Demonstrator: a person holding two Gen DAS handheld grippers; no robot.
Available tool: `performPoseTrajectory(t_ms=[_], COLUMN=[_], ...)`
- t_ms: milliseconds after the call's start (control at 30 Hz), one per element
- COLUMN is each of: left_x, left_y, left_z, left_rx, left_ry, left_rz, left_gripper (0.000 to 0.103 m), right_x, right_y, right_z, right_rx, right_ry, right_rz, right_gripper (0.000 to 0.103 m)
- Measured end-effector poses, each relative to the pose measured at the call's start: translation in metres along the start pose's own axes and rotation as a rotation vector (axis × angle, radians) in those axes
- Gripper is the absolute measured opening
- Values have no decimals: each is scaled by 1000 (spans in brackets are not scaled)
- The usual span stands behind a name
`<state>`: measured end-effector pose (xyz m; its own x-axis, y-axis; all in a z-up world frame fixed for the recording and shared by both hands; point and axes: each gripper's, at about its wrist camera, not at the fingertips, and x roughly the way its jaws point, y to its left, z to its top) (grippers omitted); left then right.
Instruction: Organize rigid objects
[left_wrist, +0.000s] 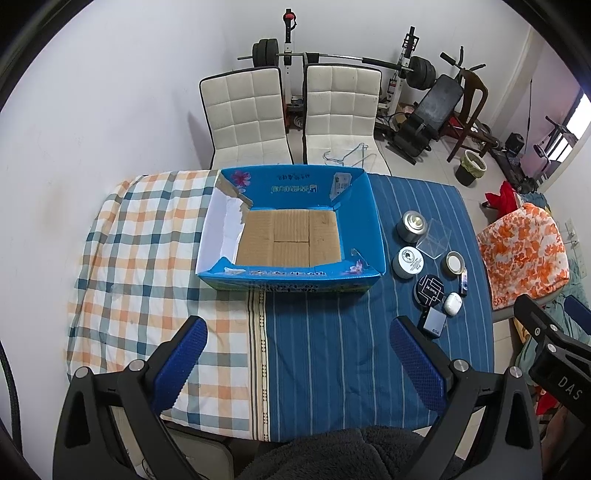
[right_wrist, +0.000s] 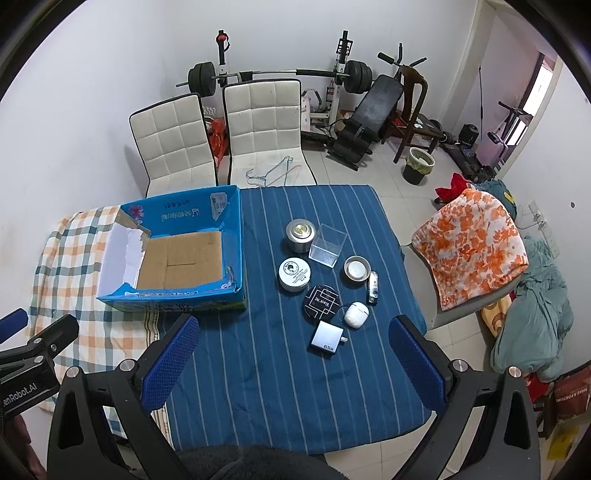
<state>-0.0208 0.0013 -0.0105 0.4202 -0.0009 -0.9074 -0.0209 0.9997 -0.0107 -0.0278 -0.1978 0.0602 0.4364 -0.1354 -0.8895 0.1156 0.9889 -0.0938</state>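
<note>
- Bottom of both views blocked by a dark fuzzy sleeve (left_wrist: 332, 454).
- Right gripper (right_wrist: 295, 354) only partly seen from the left view, at the far right edge; left gripper (left_wrist: 299, 354) cut off at the left edge of the right view.
- Words on the blue box (left_wrist: 291, 229) upside down and too small to read.
- Left gripper spread wide, holding nothing, blue pads (left_wrist: 181, 362) over the cloth.
- Right gripper spread wide too, nothing between its pads (right_wrist: 417, 365).
- Blue box straight ahead of the left gripper, brown floor bare, one inner wall white and torn.
- Small things ahead of the right gripper, between its fingers: silver tin (right_wrist: 300, 235), clear cube (right_wrist: 328, 245) just beside it, white round jar (right_wrist: 294, 274), small metal dish (right_wrist: 357, 268), black round case (right_wrist: 322, 302), white earbud case (right_wrist: 356, 314), grey charger (right_wrist: 325, 340) nearest.
- Table under a blue striped cloth (right_wrist: 258, 362) and a checked cloth (left_wrist: 147, 258).
- Beyond: two white chairs (left_wrist: 291, 114), a weight bench (right_wrist: 369, 114), white wall.
</note>
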Motion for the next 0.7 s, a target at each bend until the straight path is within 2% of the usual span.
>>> performPoseTrajectory(t_ms=[700], left_x=[-7], left_y=[4], left_z=[-1], left_rx=[-1], left_ry=[2], left_rz=[1], left_gripper=[102], right_x=[-1], right_y=[0], right_z=[4], right_rx=[1], right_ry=[0], right_rz=[1], right_gripper=[103])
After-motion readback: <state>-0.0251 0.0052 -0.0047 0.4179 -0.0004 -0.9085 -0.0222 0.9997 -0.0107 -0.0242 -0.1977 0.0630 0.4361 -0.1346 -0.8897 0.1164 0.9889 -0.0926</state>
